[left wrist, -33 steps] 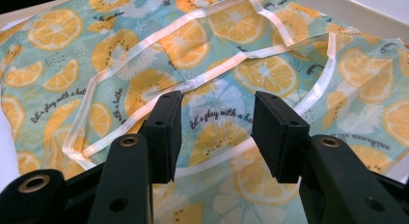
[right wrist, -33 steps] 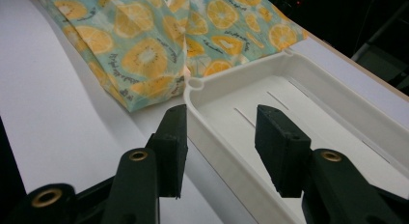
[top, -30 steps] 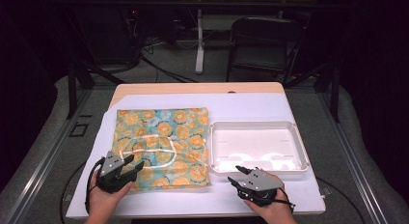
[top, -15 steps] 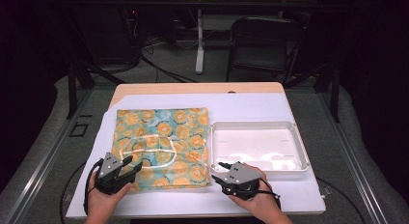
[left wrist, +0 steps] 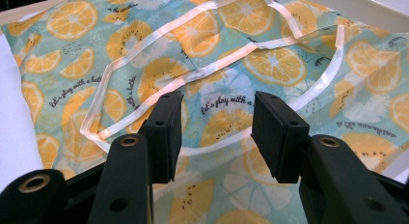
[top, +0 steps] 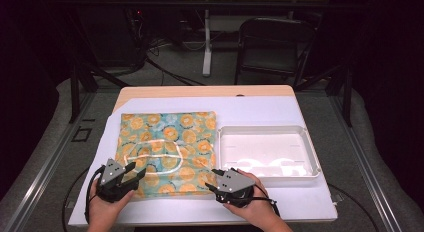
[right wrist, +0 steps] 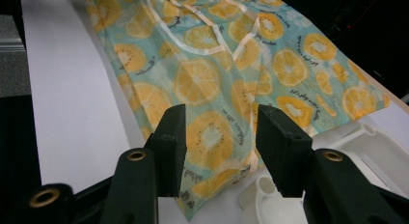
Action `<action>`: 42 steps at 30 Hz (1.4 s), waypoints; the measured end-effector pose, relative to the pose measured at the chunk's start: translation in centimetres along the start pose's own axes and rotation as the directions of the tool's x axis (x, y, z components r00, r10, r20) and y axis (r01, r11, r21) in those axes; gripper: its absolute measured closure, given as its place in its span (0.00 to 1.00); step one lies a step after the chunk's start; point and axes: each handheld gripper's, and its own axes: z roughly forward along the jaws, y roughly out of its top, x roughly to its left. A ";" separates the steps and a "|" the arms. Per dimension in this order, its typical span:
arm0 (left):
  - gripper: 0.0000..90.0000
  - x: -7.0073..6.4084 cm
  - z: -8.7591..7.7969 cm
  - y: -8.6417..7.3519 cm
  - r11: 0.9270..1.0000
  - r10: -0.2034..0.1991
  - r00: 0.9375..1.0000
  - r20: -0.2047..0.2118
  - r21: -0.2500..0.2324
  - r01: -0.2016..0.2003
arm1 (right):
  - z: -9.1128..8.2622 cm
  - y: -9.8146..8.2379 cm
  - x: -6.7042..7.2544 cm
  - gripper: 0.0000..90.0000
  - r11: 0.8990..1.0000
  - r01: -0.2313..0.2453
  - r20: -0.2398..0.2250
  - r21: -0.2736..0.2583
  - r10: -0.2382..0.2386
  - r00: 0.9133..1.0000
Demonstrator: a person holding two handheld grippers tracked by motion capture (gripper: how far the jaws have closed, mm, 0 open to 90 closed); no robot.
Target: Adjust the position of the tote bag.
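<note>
A teal cloth printed with orange slices lies flat on the table's left half, with white ribbon straps looped on top. My left gripper stands open over its near left corner, and the cloth with its straps spreads beyond the jaws. My right gripper is open at the near right corner; the cloth's corner lies between and beyond the jaws, beside the tray's edge.
A white plastic tray sits empty to the right of the cloth. A white sheet covers the wooden table. A black chair and cables stand beyond the far edge.
My right gripper has moved left from in front of the tray to the cloth's near right corner. The left gripper has barely shifted.
</note>
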 end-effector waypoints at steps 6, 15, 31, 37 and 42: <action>0.60 0.0 0.0 0.0 1.000 -0.001 1.000 -0.001 0.001 0.001 | 0.5 -0.6 0.7 0.60 0.999 0.025 -0.025 0.028 -0.025 0.999; 0.60 0.2 -0.1 -0.2 1.000 -0.006 1.000 -0.005 0.005 0.006 | 1.2 -1.5 1.0 0.60 0.996 0.052 -0.066 0.078 -0.047 0.997; 0.60 0.0 0.4 0.2 1.000 0.011 1.000 0.012 0.008 -0.011 | 1.7 -2.5 1.7 0.59 0.982 0.134 -0.064 0.135 -0.126 0.990; 0.60 -0.1 0.8 0.4 1.000 0.017 1.000 0.023 0.007 -0.017 | 1.6 -2.8 1.6 0.60 0.975 0.154 -0.060 0.159 -0.146 0.988; 0.60 -0.1 0.8 0.4 1.000 0.019 0.999 0.027 0.006 -0.019 | 1.3 -2.9 1.5 0.61 0.973 0.157 -0.058 0.167 -0.150 0.987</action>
